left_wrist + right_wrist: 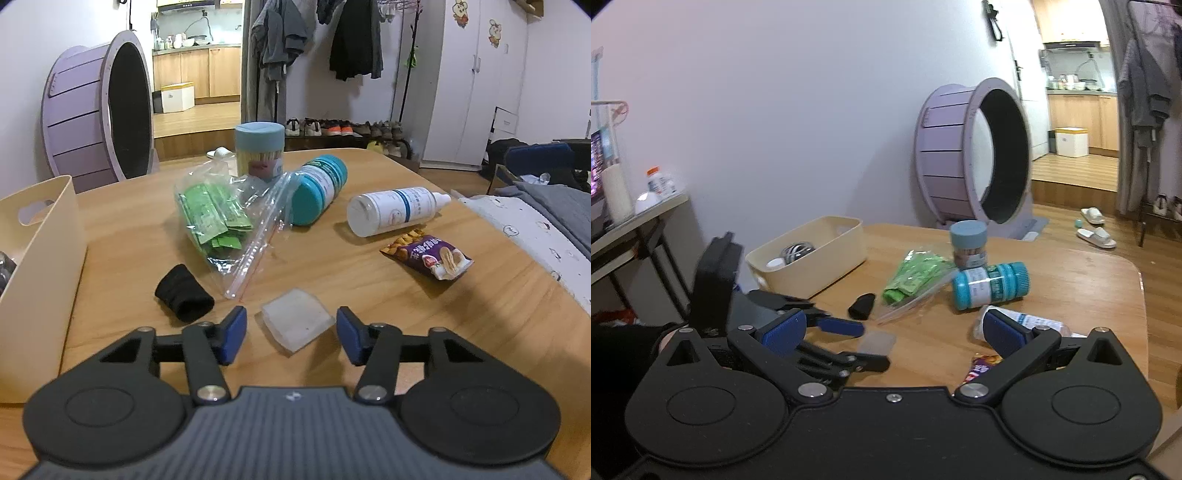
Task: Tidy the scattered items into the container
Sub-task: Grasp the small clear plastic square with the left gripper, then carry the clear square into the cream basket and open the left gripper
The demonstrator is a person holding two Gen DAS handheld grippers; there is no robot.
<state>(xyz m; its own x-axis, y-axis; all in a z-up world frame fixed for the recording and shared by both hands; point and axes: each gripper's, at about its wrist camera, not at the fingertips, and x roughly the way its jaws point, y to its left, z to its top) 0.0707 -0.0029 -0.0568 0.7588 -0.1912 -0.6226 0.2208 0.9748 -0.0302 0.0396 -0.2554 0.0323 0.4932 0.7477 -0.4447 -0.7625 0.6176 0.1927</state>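
My left gripper (pixel 291 334) is open, its blue pads on either side of a small translucent white packet (pixel 295 323) lying on the wooden table (pixel 406 314). The packet also shows in the right wrist view (pixel 877 341), with the left gripper (pixel 864 343) around it. My right gripper (pixel 894 332) is open and empty above the table's near edge. The cream container (pixel 812 254) stands at the table's left and holds a few items. Scattered: a black cloth roll (pixel 183 293), a clear bag of green sachets (pixel 218 218), a teal bottle (pixel 319 188), a white bottle (pixel 395 208), a purple snack packet (pixel 428 256), a cotton swab jar (pixel 260 149).
A purple cat wheel (pixel 975 162) stands on the floor behind the table. A bed (pixel 546 214) lies to the right of the table. Slippers (pixel 1095 232) and a shoe rack (pixel 343 129) are on the floor beyond.
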